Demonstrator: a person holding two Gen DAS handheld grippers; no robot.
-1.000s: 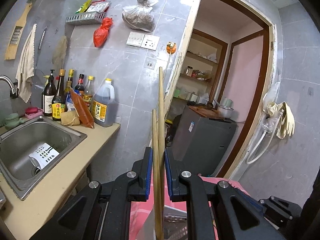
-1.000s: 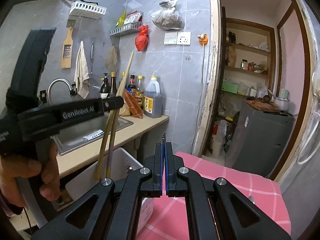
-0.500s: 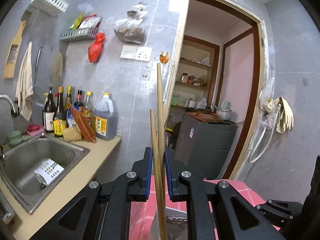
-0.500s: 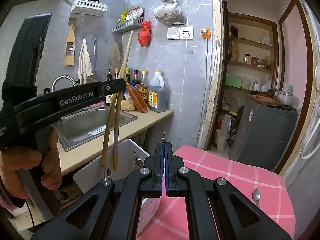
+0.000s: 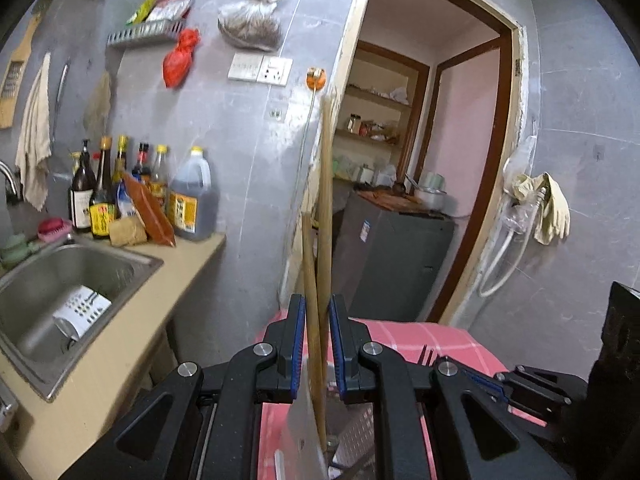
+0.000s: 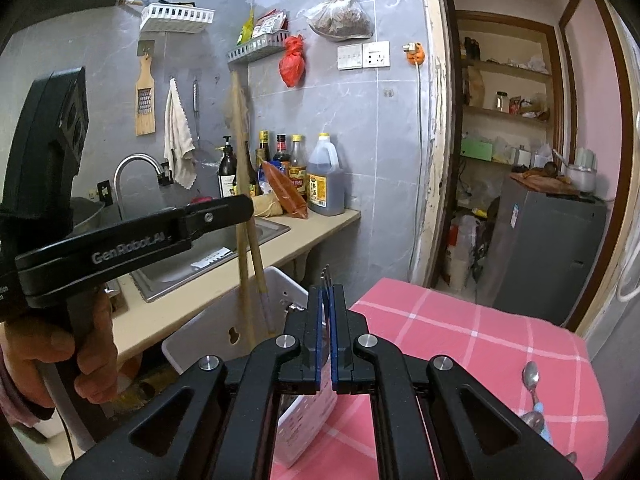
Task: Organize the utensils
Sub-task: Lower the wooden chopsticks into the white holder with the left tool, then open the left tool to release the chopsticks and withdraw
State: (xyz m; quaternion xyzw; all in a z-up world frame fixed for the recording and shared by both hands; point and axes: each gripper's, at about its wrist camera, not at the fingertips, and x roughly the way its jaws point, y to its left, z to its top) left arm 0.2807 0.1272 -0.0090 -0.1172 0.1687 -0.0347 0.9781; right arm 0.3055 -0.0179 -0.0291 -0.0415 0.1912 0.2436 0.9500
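Observation:
My left gripper (image 5: 317, 322) is shut on a pair of long wooden chopsticks (image 5: 323, 216), held upright. In the right wrist view the left gripper (image 6: 240, 208) holds the chopsticks (image 6: 250, 276) with their lower ends down in a white perforated utensil holder (image 6: 224, 328) at the left edge of the pink checked table (image 6: 480, 344). My right gripper (image 6: 327, 312) is shut on a thin metal fork whose tines (image 6: 326, 272) stick up between the pads. Two spoons (image 6: 530, 376) lie on the cloth at the right.
A steel sink (image 5: 52, 292) in a beige counter lies left, with sauce bottles (image 5: 120, 184) and an oil jug (image 5: 192, 196) behind. A grey cabinet (image 6: 548, 248) stands in the doorway beyond the table.
The left gripper has lowered the chopsticks, so their lower ends have gone down into the white holder. The right gripper has stayed shut on the fork.

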